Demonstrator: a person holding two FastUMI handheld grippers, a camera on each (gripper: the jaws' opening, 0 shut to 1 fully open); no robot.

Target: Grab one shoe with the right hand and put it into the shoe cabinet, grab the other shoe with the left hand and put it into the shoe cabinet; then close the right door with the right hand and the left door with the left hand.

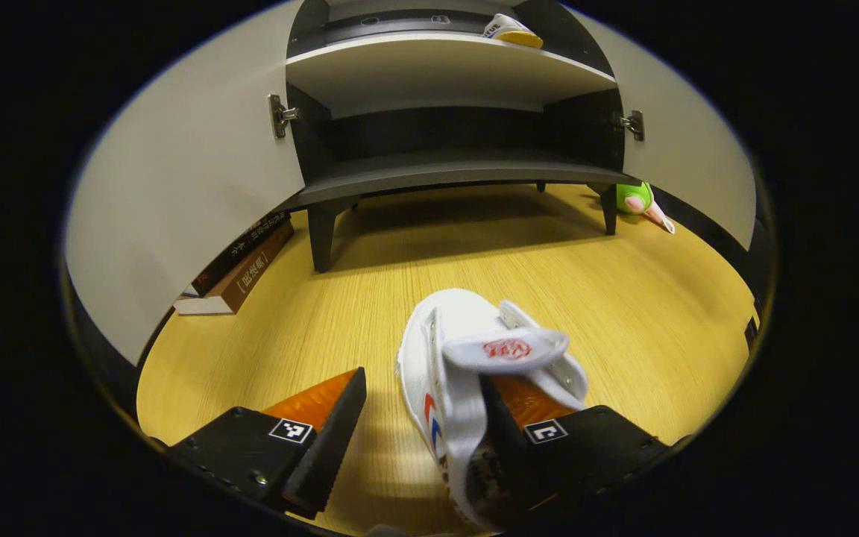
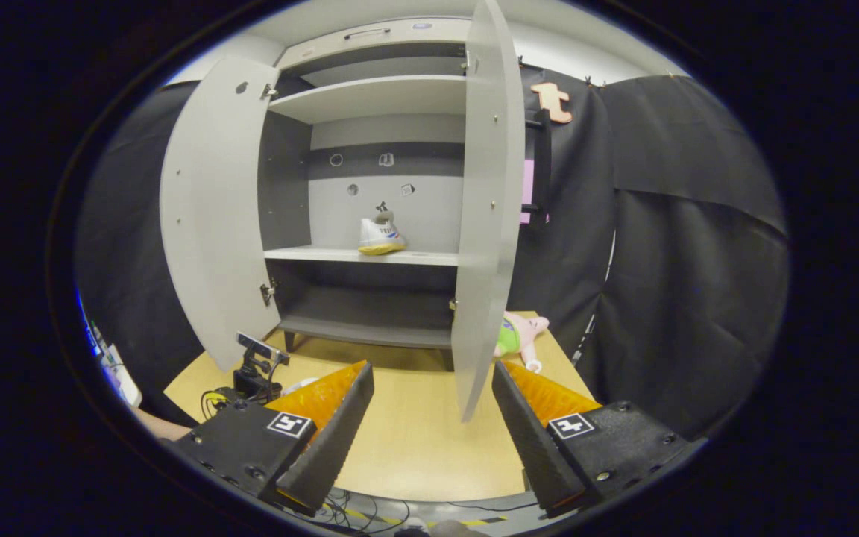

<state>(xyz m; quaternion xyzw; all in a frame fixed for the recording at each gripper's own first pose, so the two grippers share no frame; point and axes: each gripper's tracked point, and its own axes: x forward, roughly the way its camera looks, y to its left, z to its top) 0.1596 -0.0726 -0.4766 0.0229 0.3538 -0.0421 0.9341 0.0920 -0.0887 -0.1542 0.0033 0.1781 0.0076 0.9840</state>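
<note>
My left tool (image 1: 418, 418) gapes around the white shoe (image 1: 474, 373) on the worktop (image 1: 370, 261), one finger seemingly inside; my right tool (image 2: 433, 425) hangs spread, empty.

one shoe (image 2: 380, 236) sits on the middle shelf (image 2: 362, 256) of the shoe cabinet (image 2: 370, 97), between its open doors. the other shoe (image 1: 467, 365) lies on the tabletop (image 1: 370, 283) before the cabinet. books (image 1: 239, 265) lie behind the left door (image 1: 176, 186); a plush toy (image 1: 642, 201) lies by the cabinet's right leg.
</note>
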